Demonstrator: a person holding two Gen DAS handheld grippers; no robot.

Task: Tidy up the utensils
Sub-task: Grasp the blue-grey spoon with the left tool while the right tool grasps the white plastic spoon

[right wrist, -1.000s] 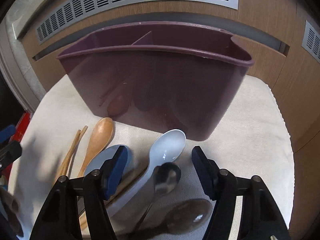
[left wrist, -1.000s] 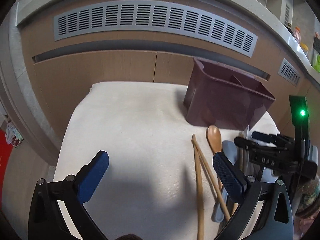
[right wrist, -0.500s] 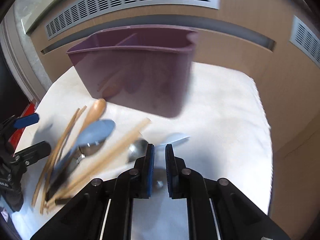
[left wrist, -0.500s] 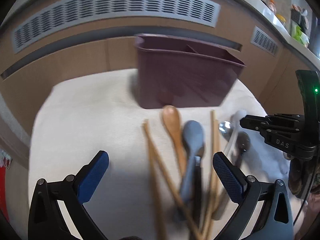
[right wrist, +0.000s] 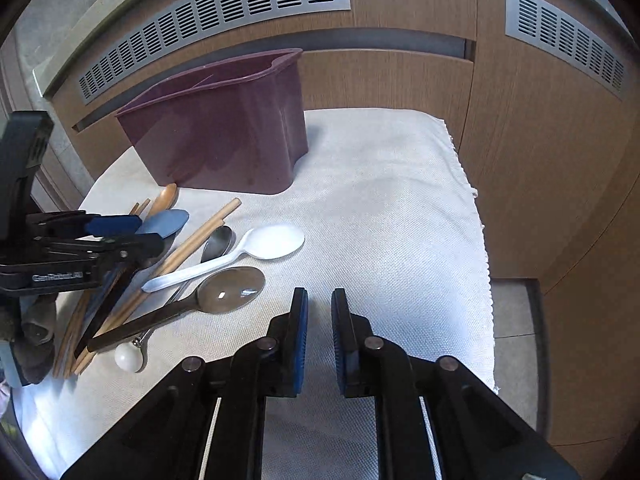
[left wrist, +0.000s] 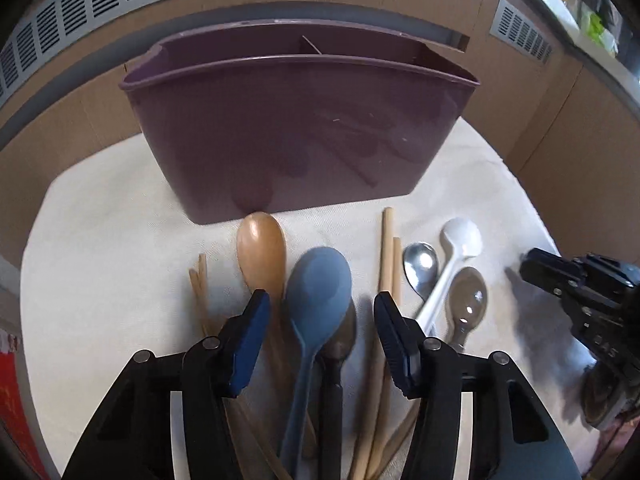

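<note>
A purple divided caddy (left wrist: 304, 136) stands at the back of a white cloth (left wrist: 104, 248); it also shows in the right wrist view (right wrist: 224, 136). In front lie a wooden spoon (left wrist: 262, 256), a blue spoon (left wrist: 316, 304), wooden chopsticks (left wrist: 387, 248), a steel spoon (left wrist: 420, 266), a white spoon (left wrist: 460, 240) and a dark metal spoon (left wrist: 468, 300). My left gripper (left wrist: 322, 312) is open, its fingers astride the blue spoon's bowl. My right gripper (right wrist: 319, 308) is nearly shut and empty, to the right of the dark metal spoon (right wrist: 230, 290) and white spoon (right wrist: 272, 242).
Wooden cabinet fronts with grey vents (right wrist: 216, 12) rise behind the cloth. The cloth's frayed right edge (right wrist: 478, 220) drops off to a floor tile. The left gripper's body (right wrist: 80, 248) hangs over the utensil pile in the right wrist view.
My left gripper has swung right over the utensil pile and narrowed around the blue spoon. My right gripper has shut and pulled away to the right of the pile.
</note>
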